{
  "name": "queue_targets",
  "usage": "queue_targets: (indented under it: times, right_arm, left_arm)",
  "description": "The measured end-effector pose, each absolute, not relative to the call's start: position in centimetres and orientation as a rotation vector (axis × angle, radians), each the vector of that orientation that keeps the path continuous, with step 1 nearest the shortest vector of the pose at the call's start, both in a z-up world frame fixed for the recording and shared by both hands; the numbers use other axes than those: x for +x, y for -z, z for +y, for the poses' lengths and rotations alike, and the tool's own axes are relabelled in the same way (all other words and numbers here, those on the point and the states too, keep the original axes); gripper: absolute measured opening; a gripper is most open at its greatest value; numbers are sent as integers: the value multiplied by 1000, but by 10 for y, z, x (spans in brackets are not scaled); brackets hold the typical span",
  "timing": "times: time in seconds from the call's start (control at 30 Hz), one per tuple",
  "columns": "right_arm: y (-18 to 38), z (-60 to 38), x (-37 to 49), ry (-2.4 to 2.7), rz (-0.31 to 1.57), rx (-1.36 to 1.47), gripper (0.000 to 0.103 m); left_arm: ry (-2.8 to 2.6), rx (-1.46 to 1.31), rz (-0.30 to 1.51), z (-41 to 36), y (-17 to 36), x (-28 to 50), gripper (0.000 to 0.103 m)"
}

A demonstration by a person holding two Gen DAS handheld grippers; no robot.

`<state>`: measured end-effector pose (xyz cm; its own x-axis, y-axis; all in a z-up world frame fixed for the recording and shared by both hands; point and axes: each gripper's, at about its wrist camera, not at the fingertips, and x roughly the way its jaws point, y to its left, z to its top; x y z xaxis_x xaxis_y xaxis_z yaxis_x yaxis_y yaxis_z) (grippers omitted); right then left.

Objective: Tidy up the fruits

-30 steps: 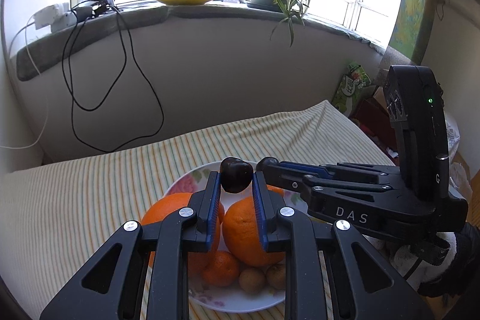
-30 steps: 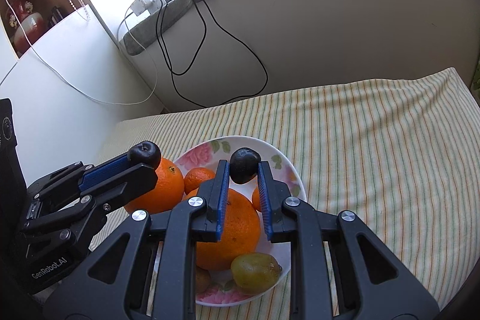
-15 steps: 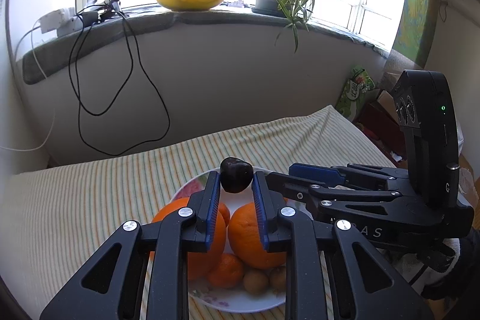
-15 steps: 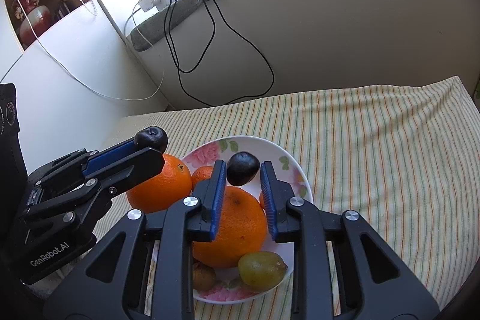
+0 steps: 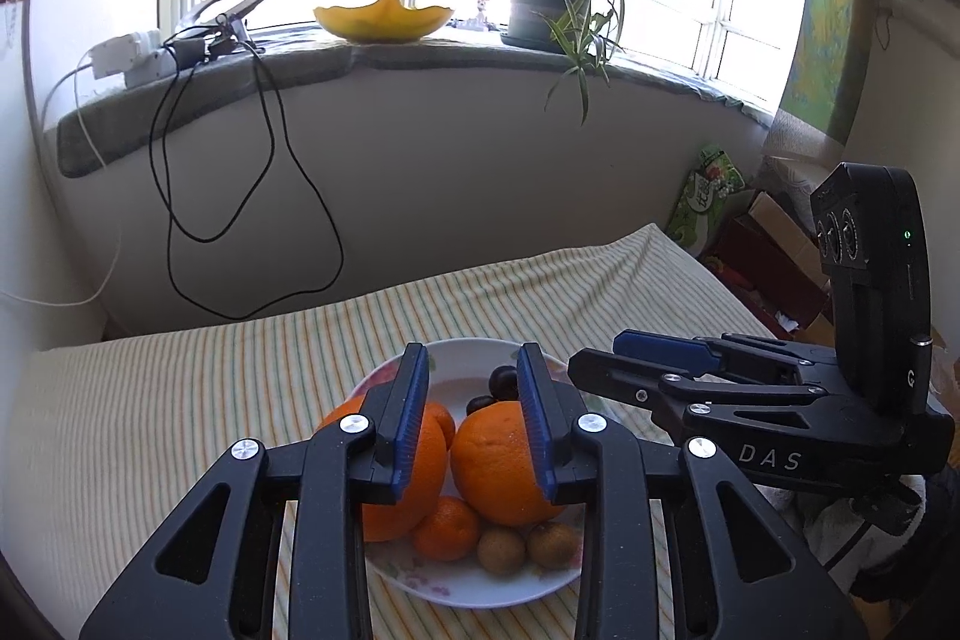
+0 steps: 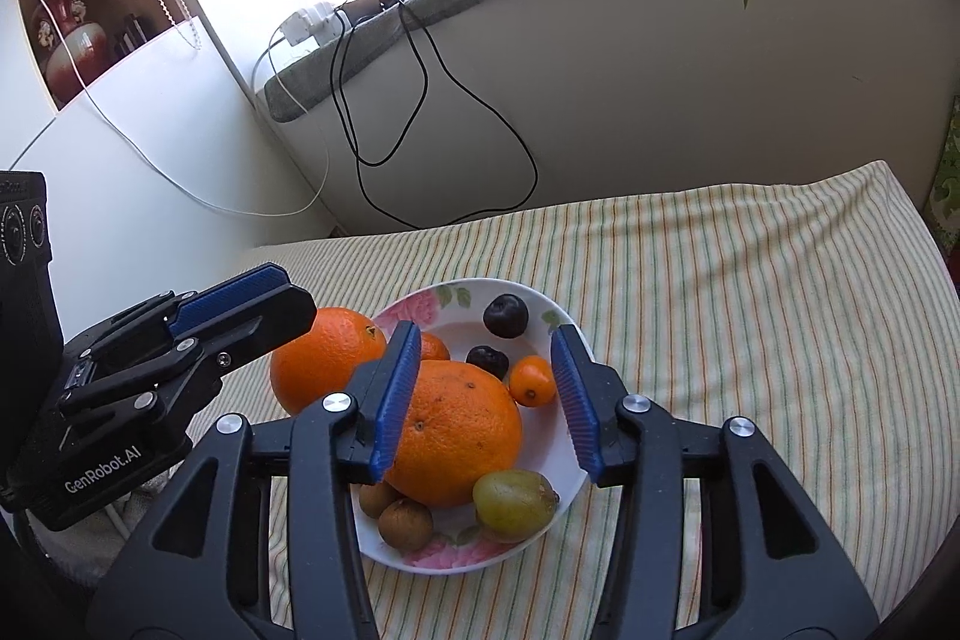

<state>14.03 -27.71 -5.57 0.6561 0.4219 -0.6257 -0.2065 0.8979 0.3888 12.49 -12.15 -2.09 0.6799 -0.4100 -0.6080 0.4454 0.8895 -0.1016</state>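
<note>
Hovering over the plate [image 6: 558, 466], the right gripper [image 6: 489, 394] stood released with nothing between its blue pads; its jaws had just been opening. The left gripper [image 5: 471, 418] beside it was likewise parted and empty, its jaws having just opened too. Both dark plums [image 6: 506, 315] lay loose on the plate's far side, one touching the big orange [image 6: 462, 436]. Those plums looked small, smooth and soft-skinned, likely to slip or bruise, so a light pinch across the middle seemed best. The oranges appeared heavier and firm, needing wide jaws. Small brown fruits [image 6: 405, 523] and a green one [image 6: 515, 499] sat at the near rim.
</note>
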Motion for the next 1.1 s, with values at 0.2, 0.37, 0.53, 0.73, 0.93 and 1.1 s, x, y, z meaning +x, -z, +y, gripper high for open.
queue_targets:
  times: [0.2, 0.37, 0.53, 0.73, 0.93, 1.1]
  right_arm:
    - [49, -280, 128, -346, 760, 294, 51]
    - [40, -279, 116, -338, 734, 274, 59]
    - [30, -277, 100, -309, 695, 231, 77]
    - [21, -280, 82, -262, 651, 179, 94]
    - [18, -282, 70, -255, 644, 150, 97]
    - [17, -284, 60, -245, 635, 153, 98]
  left_arm:
    - [476, 53, 645, -119, 15, 111, 40]
    - [475, 31, 631, -115, 11, 100, 50]
    - [438, -16, 628, -105, 7, 88, 72]
    - [390, -26, 632, -100, 7, 71, 81]
    - [350, -18, 614, -99, 5, 57, 81]
    - [323, -15, 609, -98, 4, 46, 81]
